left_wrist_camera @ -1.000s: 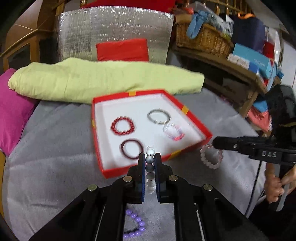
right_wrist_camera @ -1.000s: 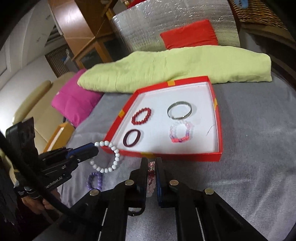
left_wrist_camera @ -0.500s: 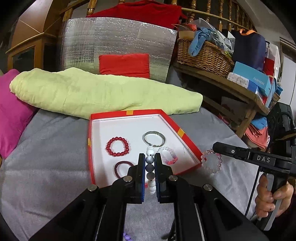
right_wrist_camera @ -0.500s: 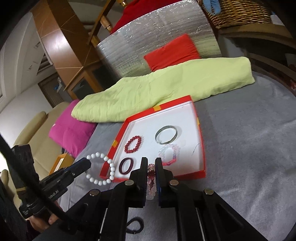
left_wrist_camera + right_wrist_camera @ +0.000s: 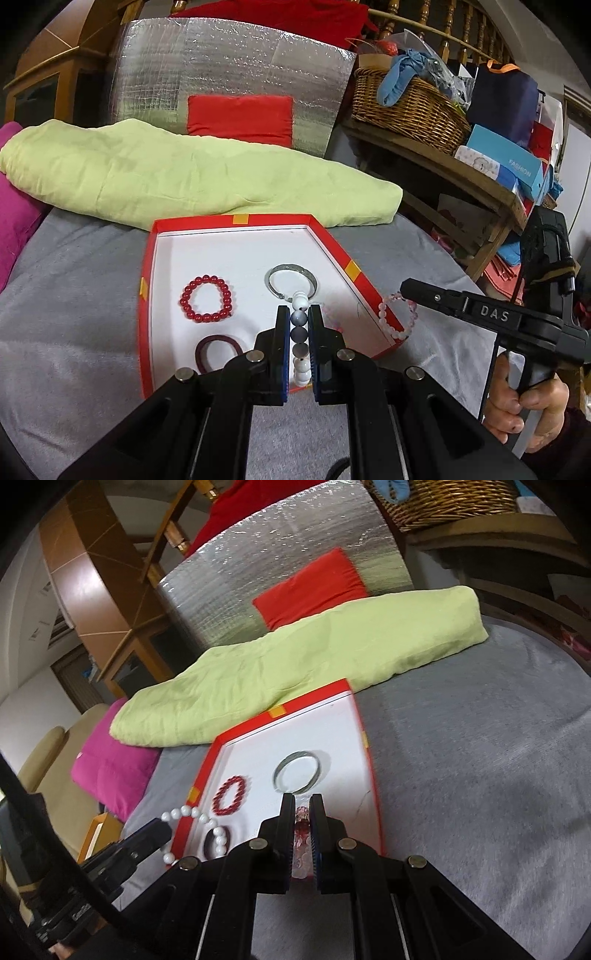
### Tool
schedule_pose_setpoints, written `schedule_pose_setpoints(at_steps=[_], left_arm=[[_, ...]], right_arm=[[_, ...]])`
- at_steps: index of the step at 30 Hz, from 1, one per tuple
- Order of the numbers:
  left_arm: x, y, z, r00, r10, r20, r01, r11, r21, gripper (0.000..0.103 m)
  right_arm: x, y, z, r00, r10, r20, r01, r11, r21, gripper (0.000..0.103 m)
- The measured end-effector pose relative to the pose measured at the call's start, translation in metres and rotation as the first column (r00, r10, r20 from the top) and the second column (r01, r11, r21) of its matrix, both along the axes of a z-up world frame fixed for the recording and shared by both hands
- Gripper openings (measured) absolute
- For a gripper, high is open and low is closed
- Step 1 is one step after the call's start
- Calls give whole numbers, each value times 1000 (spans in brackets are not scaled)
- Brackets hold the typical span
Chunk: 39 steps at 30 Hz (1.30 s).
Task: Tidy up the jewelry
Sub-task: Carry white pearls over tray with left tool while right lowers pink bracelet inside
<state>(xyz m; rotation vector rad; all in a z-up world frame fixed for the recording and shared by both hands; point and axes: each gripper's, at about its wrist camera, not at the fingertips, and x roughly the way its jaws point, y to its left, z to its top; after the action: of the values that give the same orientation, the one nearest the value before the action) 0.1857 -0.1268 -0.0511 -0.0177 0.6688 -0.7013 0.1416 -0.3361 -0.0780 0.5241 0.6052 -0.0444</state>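
A red-rimmed box with a white floor [image 5: 236, 258] lies on the grey cloth; it also shows in the right wrist view [image 5: 364, 716]. In it lie a red bead bracelet [image 5: 206, 299], a silver bangle [image 5: 291, 282] and a dark maroon ring [image 5: 218, 350]. My left gripper [image 5: 298, 314] is shut on a white and grey bead bracelet [image 5: 300, 332] above the box's near edge; the bracelet also shows in the right wrist view [image 5: 199, 830]. My right gripper [image 5: 302, 808] is shut on a pale pink bead bracelet [image 5: 301, 842], which hangs at the box's right rim in the left wrist view [image 5: 397, 314].
A folded light green cloth [image 5: 184, 173] lies behind the box, with a silver foil panel [image 5: 229, 62] and a red cushion [image 5: 240, 114] behind it. A magenta cushion [image 5: 110, 764] sits at the left. A wooden shelf with a wicker basket [image 5: 406, 107] stands at the right.
Both grippers have risen and come closer to the box with their bracelets. The right gripper's pink bracelet now hangs at the box's right rim.
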Motion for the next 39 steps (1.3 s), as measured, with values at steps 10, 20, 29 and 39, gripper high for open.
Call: schedule_pose_setpoints(at_steps=[10, 20, 29, 39], left_arm=[[6, -23, -13, 1000, -4, -13, 5, 997, 80, 10], [2, -31, -19, 1000, 16, 2, -16, 987, 163, 10], [3, -32, -22, 1000, 30, 2, -30, 982, 188, 10], [6, -32, -25, 999, 31, -18, -27, 982, 187, 10]], right_arm=[[18, -1, -6, 1000, -2, -6, 1, 1000, -8, 8], [13, -1, -5, 1000, -9, -8, 9, 1000, -9, 8], [12, -1, -7, 1000, 1, -18, -1, 1000, -8, 8], [12, -2, -8, 1000, 7, -28, -7, 1000, -6, 8]])
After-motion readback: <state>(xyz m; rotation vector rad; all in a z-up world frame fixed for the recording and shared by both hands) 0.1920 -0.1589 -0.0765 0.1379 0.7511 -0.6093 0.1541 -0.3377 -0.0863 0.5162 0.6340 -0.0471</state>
